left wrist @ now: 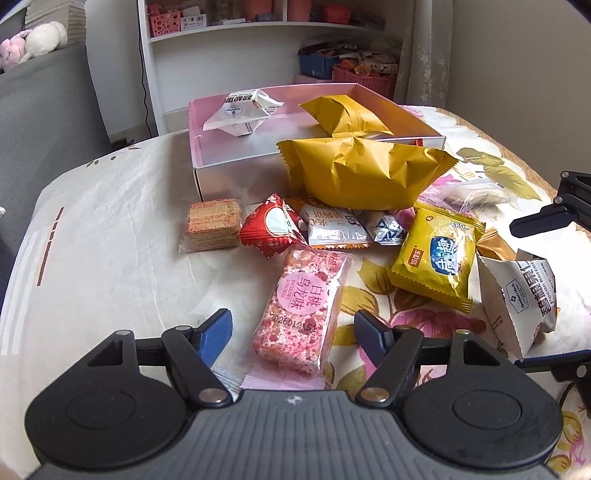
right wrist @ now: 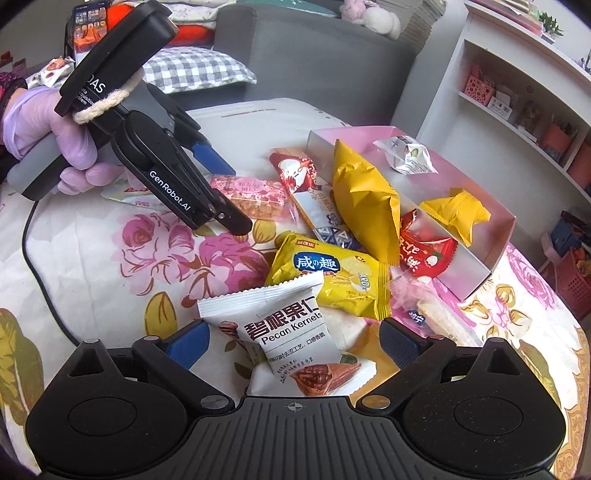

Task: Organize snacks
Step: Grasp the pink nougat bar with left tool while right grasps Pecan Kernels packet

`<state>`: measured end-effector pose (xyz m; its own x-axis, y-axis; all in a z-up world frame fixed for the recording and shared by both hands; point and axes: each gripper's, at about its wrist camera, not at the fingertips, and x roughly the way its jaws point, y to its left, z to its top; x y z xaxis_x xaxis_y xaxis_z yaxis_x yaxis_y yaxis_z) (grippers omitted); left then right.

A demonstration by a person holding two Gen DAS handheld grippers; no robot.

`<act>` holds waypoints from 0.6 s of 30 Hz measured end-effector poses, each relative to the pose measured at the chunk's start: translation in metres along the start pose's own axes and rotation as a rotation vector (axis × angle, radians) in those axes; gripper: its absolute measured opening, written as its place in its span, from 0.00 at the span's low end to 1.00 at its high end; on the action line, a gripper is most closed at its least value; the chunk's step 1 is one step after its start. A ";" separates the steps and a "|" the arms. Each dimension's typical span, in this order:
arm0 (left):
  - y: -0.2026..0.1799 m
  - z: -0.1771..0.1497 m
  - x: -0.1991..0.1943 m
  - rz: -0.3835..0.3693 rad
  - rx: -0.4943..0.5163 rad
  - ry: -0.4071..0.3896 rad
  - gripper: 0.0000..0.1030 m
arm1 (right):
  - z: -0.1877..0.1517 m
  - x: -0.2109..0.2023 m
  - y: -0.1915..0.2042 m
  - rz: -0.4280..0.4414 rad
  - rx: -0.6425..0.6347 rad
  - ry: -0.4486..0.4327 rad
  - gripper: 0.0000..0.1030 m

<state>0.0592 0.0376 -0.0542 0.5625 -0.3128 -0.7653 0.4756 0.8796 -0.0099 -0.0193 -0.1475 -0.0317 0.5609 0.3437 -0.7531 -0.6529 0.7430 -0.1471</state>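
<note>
A pink snack bar (left wrist: 301,312) lies on the floral cloth between the fingers of my open left gripper (left wrist: 293,328), which straddles it without closing; it also shows in the right wrist view (right wrist: 255,194). A white pecan kernels packet (right wrist: 295,339) lies between the fingers of my open right gripper (right wrist: 293,338); the left wrist view shows it (left wrist: 517,299) at the right. A pink-lined box (left wrist: 236,158) at the back holds a white packet (left wrist: 240,110) and a yellow packet (left wrist: 347,114). The left gripper (right wrist: 225,195) is seen from the right wrist view, held by a gloved hand.
A big yellow packet (left wrist: 365,173) leans on the box front. A wafer pack (left wrist: 212,223), a red packet (left wrist: 271,230), small white packets (left wrist: 336,229) and a yellow cracker packet (left wrist: 437,258) lie in a heap. A white shelf (left wrist: 258,33) and grey sofa (left wrist: 40,103) stand behind.
</note>
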 end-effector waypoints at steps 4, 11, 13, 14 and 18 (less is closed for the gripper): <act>-0.002 0.003 -0.001 -0.014 0.007 0.002 0.52 | 0.001 0.001 0.002 0.007 -0.017 0.002 0.92; -0.006 0.005 -0.002 -0.032 0.004 0.008 0.37 | -0.001 0.002 0.006 -0.021 -0.053 0.019 0.80; -0.006 0.006 -0.003 -0.037 -0.006 0.010 0.33 | -0.001 0.003 0.007 -0.023 -0.061 0.025 0.71; -0.007 0.006 -0.003 -0.038 -0.008 0.011 0.31 | -0.001 0.003 0.007 -0.024 -0.064 0.027 0.64; -0.010 0.008 -0.005 -0.040 0.002 0.024 0.29 | 0.001 0.003 0.006 -0.030 -0.062 0.027 0.45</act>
<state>0.0576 0.0278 -0.0452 0.5271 -0.3389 -0.7793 0.4983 0.8661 -0.0396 -0.0212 -0.1410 -0.0339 0.5672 0.3057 -0.7648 -0.6667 0.7156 -0.2084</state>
